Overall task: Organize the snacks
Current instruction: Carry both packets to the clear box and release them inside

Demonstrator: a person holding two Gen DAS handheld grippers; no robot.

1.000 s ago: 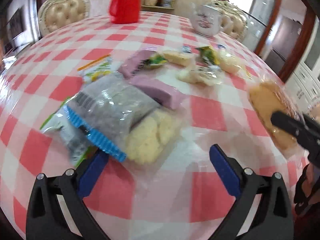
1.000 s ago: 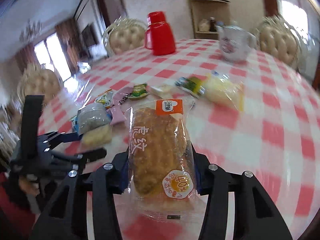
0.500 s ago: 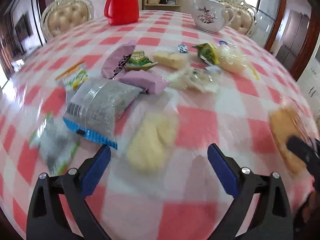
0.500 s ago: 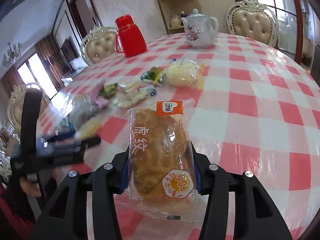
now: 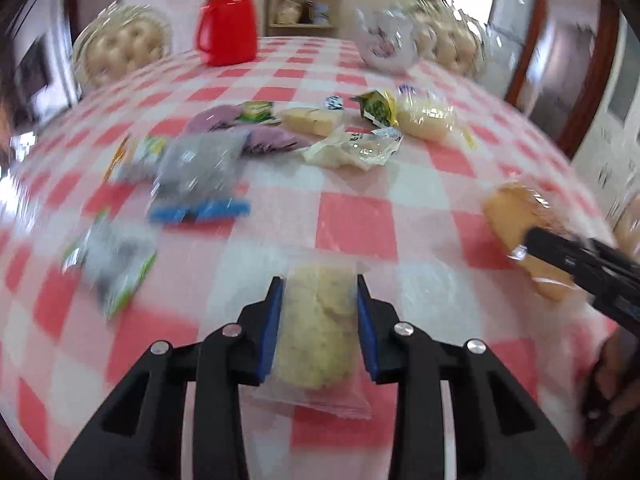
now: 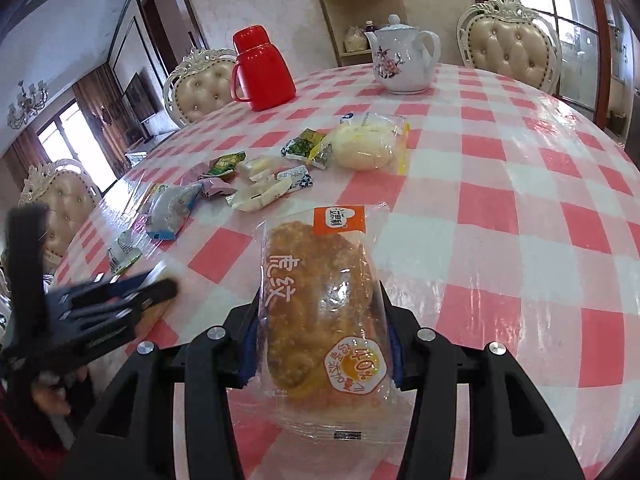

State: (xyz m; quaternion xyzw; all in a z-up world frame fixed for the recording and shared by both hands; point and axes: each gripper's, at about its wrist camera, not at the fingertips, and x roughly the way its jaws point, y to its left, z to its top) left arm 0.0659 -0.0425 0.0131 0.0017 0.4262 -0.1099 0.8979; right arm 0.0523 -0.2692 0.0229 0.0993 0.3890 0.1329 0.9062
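Nearest, at 6 o'clock: left gripper [image 5: 318,330] fingers just closed onto pale cookie pack [image 5: 316,336], right gripper [image 6: 320,344] fingers pinching brown pastry pack [image 6: 320,308] across its middle. Both likely light, crumbly, slippery-wrapped, so gentle mid-body pinch, no hard squeeze. Farther, 11 to 12 o'clock on table [image 6: 520,208]: loose snack pile [image 6: 280,176], soft bun bag [image 6: 364,146] probably squashy.

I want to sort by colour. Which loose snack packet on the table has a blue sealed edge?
The grey clear-plastic packet at the pile's left end; its near edge is bright blue, unlike the others.
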